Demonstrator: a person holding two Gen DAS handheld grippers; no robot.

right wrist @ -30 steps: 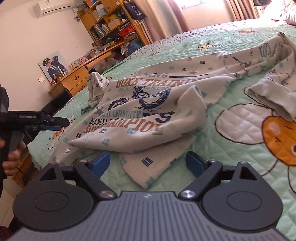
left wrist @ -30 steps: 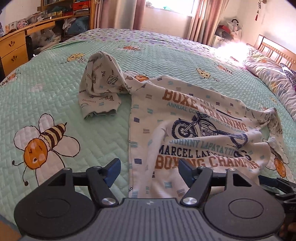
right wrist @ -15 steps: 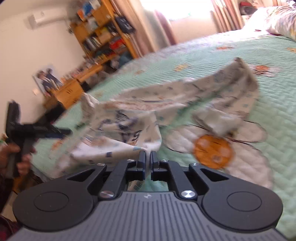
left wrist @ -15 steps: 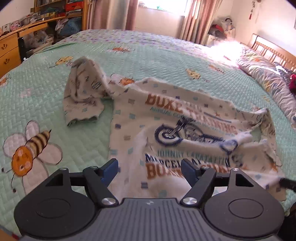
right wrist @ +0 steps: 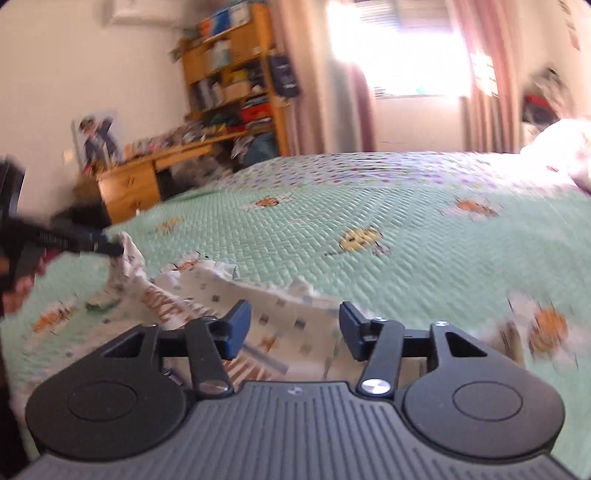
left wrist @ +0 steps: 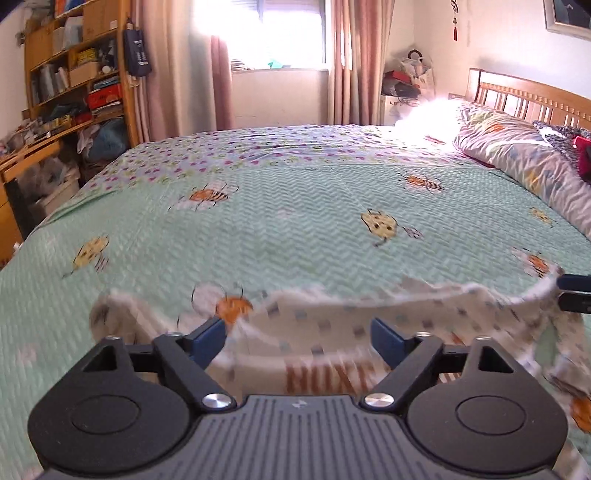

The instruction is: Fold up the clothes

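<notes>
The white printed shirt (left wrist: 461,306) hangs blurred just above the green bee bedspread (left wrist: 295,221), its top edge stretched from left to right. My left gripper (left wrist: 298,341) has its jaws wide apart and opening, with shirt cloth between them and brushing the left fingertip (left wrist: 208,338). The right gripper's fingertip (left wrist: 572,286) shows at the right edge, against the shirt's corner. In the right wrist view my right gripper (right wrist: 294,326) is opening with the shirt (right wrist: 207,284) loose between its blue pads. There a shirt corner rises to the left gripper's fingertips (right wrist: 99,245).
A patterned pillow (left wrist: 517,155) and wooden headboard (left wrist: 535,96) lie at the right. A bookshelf (left wrist: 74,74) and desk (right wrist: 140,184) stand left of the bed. Curtains and a bright window (left wrist: 280,33) are behind it.
Both grippers rose and the shirt came up off the bed with them. The right jaws were open, closed on the shirt, and now stand apart again. The left jaws widened.
</notes>
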